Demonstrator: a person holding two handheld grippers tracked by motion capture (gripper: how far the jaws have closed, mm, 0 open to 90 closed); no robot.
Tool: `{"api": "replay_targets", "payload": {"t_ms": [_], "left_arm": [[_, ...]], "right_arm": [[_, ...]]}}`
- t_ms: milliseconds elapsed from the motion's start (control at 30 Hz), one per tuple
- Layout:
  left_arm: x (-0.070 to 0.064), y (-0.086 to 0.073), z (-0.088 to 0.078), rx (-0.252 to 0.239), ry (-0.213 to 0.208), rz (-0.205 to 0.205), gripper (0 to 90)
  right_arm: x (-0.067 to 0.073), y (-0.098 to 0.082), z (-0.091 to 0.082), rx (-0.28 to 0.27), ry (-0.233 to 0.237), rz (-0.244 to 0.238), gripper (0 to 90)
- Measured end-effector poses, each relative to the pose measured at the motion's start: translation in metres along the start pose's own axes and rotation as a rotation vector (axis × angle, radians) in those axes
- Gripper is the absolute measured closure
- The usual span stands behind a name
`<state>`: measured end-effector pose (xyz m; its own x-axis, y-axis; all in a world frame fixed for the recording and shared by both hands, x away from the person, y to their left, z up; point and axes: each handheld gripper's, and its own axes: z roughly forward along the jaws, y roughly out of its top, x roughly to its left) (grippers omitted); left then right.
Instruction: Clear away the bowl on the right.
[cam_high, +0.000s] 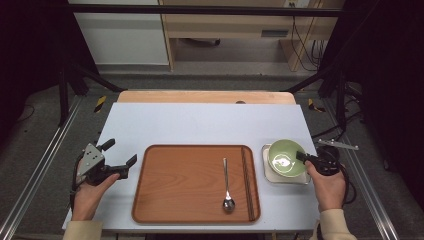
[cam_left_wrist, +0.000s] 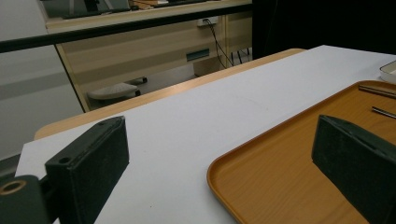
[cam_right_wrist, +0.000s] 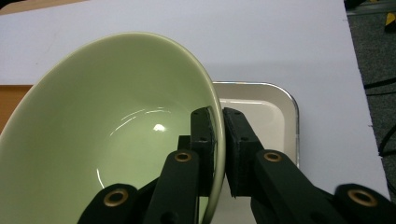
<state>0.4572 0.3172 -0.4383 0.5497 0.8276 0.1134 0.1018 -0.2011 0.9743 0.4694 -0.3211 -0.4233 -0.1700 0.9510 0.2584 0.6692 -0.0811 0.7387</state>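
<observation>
A pale green bowl (cam_high: 286, 157) sits over a small white square tray (cam_high: 268, 172) at the table's right. My right gripper (cam_high: 302, 156) is shut on the bowl's near rim; in the right gripper view one jaw is inside the green bowl (cam_right_wrist: 107, 135) and the other outside, above the white tray (cam_right_wrist: 266, 109). My right gripper (cam_right_wrist: 219, 140) pinches the thin wall. A wooden tray (cam_high: 185, 185) in the middle holds a metal spoon (cam_high: 227, 190) and dark chopsticks (cam_high: 247, 182). My left gripper (cam_high: 119, 156) stands open, with nothing between its jaws, left of the wooden tray (cam_left_wrist: 280, 177).
A white mat (cam_high: 200, 122) covers the wooden table. Black frame bars and cables run along both sides. A shelf unit and floor lie beyond the table's far edge. Bare mat lies behind the wooden tray and around my left gripper (cam_left_wrist: 219, 158).
</observation>
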Motion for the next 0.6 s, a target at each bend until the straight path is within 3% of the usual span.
{"api": "replay_targets", "payload": {"t_ms": [100, 333, 600], "left_arm": [[0.0, 0.001, 0.0, -0.002, 0.001, 0.0, 3.8], [0.001, 0.001, 0.001, -0.007, 0.009, -0.001, 3.8], [0.002, 0.002, -0.003, -0.013, 0.016, 0.004, 3.9]], "right_arm": [[0.005, 0.001, -0.001, -0.004, 0.007, 0.009, 83.3], [0.014, 0.002, -0.002, -0.017, 0.033, -0.021, 83.3], [0.028, 0.008, -0.005, -0.038, 0.093, -0.023, 83.3]]}}
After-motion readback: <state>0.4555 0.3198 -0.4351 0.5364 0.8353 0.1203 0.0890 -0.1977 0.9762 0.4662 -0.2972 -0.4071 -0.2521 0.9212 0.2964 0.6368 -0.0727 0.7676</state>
